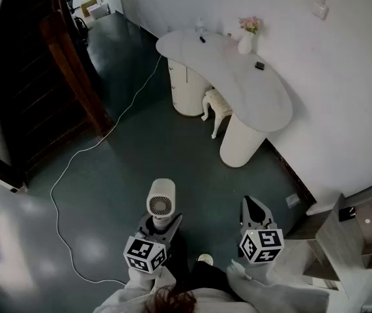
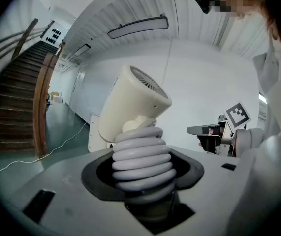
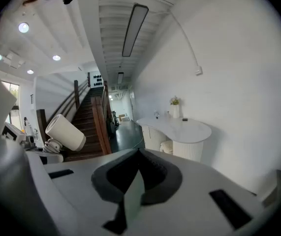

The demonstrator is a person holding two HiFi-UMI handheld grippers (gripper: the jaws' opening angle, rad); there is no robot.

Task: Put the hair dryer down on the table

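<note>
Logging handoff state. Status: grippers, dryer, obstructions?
Left gripper shut on hair dryer. Right gripper shut, empty. Table ahead across the floor, not reached. Cable on floor, left of path.

Hair dryer (image 1: 161, 203): cream body, pale grey ribbed handle. Left gripper (image 1: 160, 225) and right gripper (image 1: 254, 208): light grey shells with dark grey jaw linings, each with a cube of black-and-white square markers. Far table (image 1: 267, 103): white, with fluted cream legs. Vase (image 1: 245, 44): white; flowers (image 1: 250, 23): pink. Small item (image 1: 260, 65) on the table looks black, too small to name. Stool (image 1: 216, 107): cream. Floor (image 1: 140, 149): dark teal. Cable (image 1: 75, 155): white. Staircase (image 1: 36, 77), far left: dark brown wood. Wall (image 1: 342, 77), right: plain white.
</note>
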